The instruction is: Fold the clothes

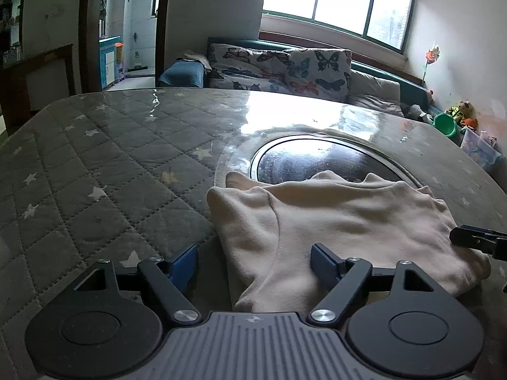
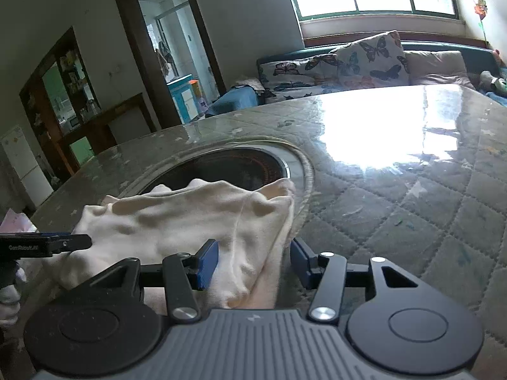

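**Near hem to be gripped before the next fold**

A cream garment (image 1: pixel 332 221) is seen lying rumpled near the near edge of the quilted table (image 1: pixel 95 164), its far edge reaching over the dark round inset (image 1: pixel 317 161). The left gripper (image 1: pixel 253 269) is held wide open, nothing pinched, with the garment's near left corner lying between its blue pads. The right gripper (image 2: pixel 253 262) is part open around the near right corner; cloth lies against its left pad (image 2: pixel 207 264) but no clamping is shown. For a clean fold, both corners should probably be taken at equal depth, closed on together, and carried evenly so the hem is kept straight and the wrinkles are drawn out
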The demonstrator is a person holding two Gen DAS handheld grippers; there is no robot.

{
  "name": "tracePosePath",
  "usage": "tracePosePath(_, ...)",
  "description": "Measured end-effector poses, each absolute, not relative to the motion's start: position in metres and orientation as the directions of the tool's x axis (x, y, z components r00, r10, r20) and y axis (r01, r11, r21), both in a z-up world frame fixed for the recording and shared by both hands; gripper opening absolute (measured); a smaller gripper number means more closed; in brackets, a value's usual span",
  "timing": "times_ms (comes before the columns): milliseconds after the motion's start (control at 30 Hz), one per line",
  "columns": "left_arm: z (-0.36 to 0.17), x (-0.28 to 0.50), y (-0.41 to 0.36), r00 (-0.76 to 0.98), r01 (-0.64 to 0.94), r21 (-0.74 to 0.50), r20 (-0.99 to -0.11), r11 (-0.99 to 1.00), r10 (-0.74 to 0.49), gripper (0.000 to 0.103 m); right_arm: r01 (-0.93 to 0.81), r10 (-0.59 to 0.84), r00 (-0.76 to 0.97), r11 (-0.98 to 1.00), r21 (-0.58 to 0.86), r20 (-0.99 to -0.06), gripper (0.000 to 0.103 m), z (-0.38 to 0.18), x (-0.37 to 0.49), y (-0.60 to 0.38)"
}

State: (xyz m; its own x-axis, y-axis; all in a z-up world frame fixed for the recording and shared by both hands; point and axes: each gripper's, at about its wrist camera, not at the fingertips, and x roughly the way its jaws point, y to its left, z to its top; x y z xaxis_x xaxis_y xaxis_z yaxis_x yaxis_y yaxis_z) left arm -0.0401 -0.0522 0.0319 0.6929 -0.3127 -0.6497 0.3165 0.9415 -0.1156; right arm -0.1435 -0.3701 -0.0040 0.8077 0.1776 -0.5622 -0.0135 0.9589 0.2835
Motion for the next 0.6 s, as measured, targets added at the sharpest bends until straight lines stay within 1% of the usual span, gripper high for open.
tracePosePath(133,0.031,-0.041,-0.053,0.689,0.314,-0.124,-0.652,0.941,-0.316,0.084,-0.033,0.199,0.806,0.955,0.293,-0.558,0.051,-0.004,-0.142,-0.365)
tracePosePath(200,0.031,-0.043,-0.055,0.678,0.335,-0.131,-0.655,0.933,-0.335,0.084,-0.037,0.206,0.805,0.953,0.299,-0.556,0.045,-0.005,-0.141,-0.364)
tracePosePath(233,0.031,-0.043,-0.057,0.672,0.346,-0.135,-0.656,0.929,-0.345,0.083,-0.037,0.208,0.804,0.952,0.303,-0.556,0.044,-0.005,-0.141,-0.364)
tracePosePath(300,0.032,-0.045,-0.060,0.665,0.366,-0.134,-0.655,0.921,-0.359,0.078,-0.037,0.213,0.803,0.950,0.310,-0.556,0.035,-0.005,-0.140,-0.363)
tracePosePath(367,0.033,-0.047,-0.062,0.661,0.381,-0.133,-0.652,0.915,-0.370,0.071,-0.035,0.217,0.802,0.947,0.318,-0.556,0.034,-0.006,-0.140,-0.364)
tracePosePath(433,0.033,-0.048,-0.063,0.653,0.394,-0.148,-0.650,0.907,-0.390,0.058,-0.034,0.218,0.802,0.946,0.322,-0.556,0.033,-0.006,-0.140,-0.365)
tracePosePath(500,0.034,-0.048,-0.062,0.646,0.400,-0.161,-0.649,0.902,-0.402,0.056,-0.034,0.216,0.803,0.947,0.320,-0.556,0.033,-0.006,-0.140,-0.365)
tracePosePath(600,0.035,-0.049,-0.061,0.651,0.393,-0.156,-0.648,0.906,-0.394,0.058,-0.028,0.206,0.807,0.949,0.313,-0.554,0.035,-0.006,-0.141,-0.366)
